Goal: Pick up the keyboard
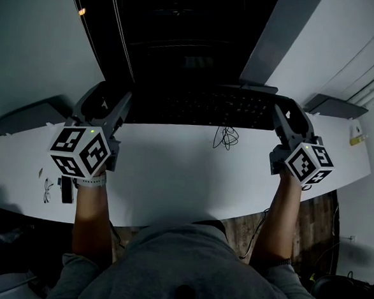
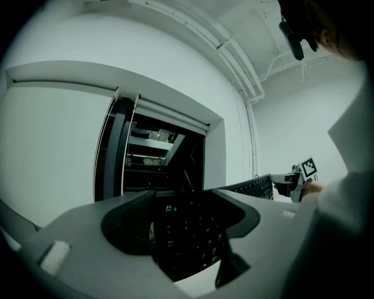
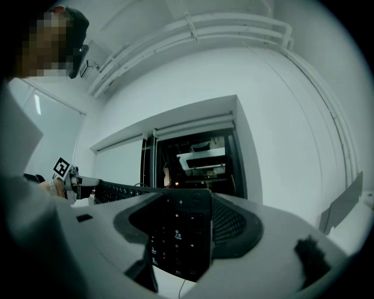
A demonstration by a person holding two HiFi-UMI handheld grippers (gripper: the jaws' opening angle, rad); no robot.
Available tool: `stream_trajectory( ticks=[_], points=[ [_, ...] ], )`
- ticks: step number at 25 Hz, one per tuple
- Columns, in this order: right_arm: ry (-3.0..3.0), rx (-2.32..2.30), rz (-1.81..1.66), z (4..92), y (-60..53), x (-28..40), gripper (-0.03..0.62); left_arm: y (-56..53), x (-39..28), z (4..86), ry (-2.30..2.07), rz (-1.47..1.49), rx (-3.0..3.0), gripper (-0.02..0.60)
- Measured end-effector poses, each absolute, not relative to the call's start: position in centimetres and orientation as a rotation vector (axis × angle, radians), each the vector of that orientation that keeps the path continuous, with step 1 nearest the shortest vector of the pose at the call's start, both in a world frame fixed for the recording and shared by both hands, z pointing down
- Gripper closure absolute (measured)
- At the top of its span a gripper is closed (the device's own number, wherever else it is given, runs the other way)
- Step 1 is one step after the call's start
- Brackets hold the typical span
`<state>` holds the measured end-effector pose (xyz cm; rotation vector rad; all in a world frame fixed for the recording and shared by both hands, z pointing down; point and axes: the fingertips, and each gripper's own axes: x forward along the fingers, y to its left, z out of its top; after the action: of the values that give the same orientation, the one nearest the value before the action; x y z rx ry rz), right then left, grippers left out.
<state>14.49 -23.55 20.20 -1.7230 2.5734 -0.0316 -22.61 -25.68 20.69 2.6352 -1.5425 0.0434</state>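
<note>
Keyboard [image 1: 199, 107] gripped by left gripper [image 1: 121, 106] and right gripper [image 1: 280, 117], tangled cable [image 1: 226, 137] just beside

A white bench [image 1: 172, 183] carries a loose cable tangle [image 1: 226, 137] near its middle and a small dark object [image 1: 66, 189] near its left end. Wood floor [image 1: 315, 215] shows beyond its right part.

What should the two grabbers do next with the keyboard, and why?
Probably raise both ends together, slowly and level. The left gripper is shut on the left end of the keyboard, the right gripper on its right end, so the grip looks done, and it is close to the white table. Lifting one side alone might twist it.
</note>
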Motion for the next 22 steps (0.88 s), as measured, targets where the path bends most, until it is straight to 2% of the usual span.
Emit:
stream_trajectory(
  ticks=[22],
  points=[
    [2.573,-1.722,-0.03,20.37,-23.73,14.6,0.335,-26.05,-22.54,21.0,-1.537,0.039,2.633,0.294]
  ],
)
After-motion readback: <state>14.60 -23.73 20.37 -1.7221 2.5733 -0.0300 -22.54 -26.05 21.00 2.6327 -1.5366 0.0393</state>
